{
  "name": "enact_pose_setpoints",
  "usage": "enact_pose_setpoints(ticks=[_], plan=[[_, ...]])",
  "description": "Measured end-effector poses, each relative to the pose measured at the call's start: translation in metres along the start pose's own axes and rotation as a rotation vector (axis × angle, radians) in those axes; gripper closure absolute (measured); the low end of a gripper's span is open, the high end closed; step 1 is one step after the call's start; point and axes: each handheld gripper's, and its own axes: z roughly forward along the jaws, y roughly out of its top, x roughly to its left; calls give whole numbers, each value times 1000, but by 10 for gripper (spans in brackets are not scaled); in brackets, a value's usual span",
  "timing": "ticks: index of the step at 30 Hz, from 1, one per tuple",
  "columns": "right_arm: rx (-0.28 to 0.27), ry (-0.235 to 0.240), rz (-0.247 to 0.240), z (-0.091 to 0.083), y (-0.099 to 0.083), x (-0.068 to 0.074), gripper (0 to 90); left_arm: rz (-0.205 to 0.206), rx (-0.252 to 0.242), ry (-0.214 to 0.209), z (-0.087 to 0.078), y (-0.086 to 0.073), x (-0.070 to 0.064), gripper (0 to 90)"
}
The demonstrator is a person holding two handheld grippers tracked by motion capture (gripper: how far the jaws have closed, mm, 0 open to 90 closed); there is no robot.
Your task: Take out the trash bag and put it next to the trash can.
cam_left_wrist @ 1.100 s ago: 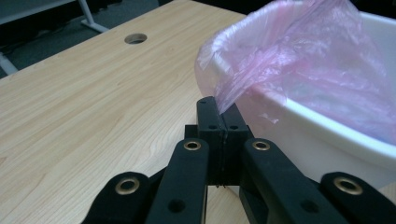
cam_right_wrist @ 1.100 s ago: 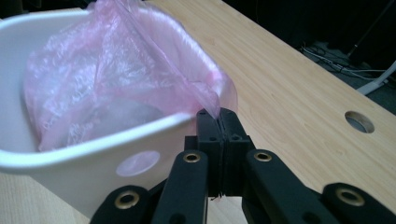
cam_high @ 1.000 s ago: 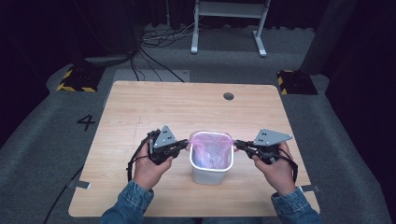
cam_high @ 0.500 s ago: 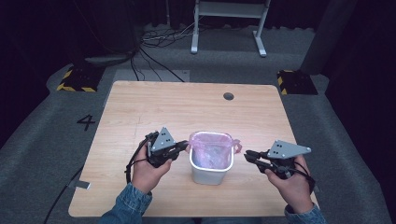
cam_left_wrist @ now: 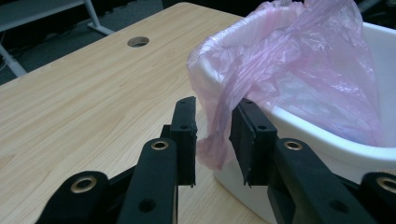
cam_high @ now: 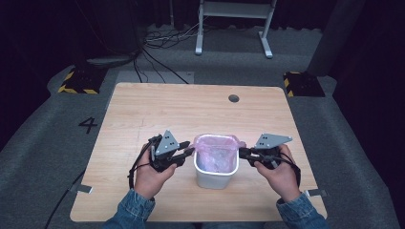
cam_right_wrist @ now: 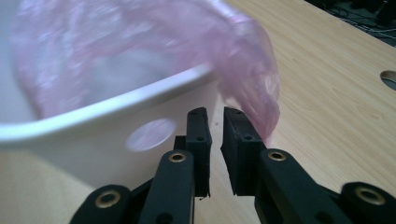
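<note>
One white bin [cam_high: 215, 169] stands on the wooden table [cam_high: 157, 109], low in the centre of the high view, and it is the only container in sight. One pink plastic bag [cam_high: 217, 148] lines it; the film is draped over the rim on both sides, and the bag's inside looks empty as far as the high view shows.

Two grippers flank the bin. The left gripper [cam_high: 187, 153], at lower left of centre in the high view, points at the bin's left rim. In the left gripper view its jaws stand apart, with a hanging fold of the bag [cam_left_wrist: 219, 135] between them, not pinched. The right gripper [cam_high: 243, 152], at lower right of centre, points at the bin's right side. In the right gripper view its jaws leave a narrow gap between them and grip nothing; the bag's overhang [cam_right_wrist: 254, 88] droops just beyond the tips, beside the bin wall [cam_right_wrist: 116, 130].

One round hole [cam_high: 233, 98] sits in the tabletop, upper right of the bin.
</note>
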Motion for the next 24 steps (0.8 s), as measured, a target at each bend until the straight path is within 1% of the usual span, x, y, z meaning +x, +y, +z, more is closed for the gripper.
enact_pose_setpoints(ticks=[7,9,12,13,14,15,18,19,20,24], plan=[[-47,-75,60,7,13,-17,723,-2,-13,-4,-2,0,0,722],[-64,-96,66,6,19,-19,715,-7,-20,-6,-3,0,0,725],[-89,-114,69,4,28,-20,704,-13,-33,-12,-4,1,-1,725],[-99,-113,71,3,32,-19,700,-21,-42,-16,-5,1,-1,725],[-108,-105,70,3,36,-18,695,-18,-48,-16,-6,2,0,724],[-117,-100,67,4,40,-16,690,-28,-56,-19,-7,2,-1,724],[-132,-73,47,7,52,-6,674,-27,-60,-21,-9,4,-1,699],[-136,-55,40,9,55,-2,674,-19,-62,-20,-10,5,-1,682],[-139,-38,33,11,59,2,673,-26,-65,-26,-11,6,-2,670],[-156,32,4,17,71,17,670,-15,-71,-28,-13,8,-3,585]])
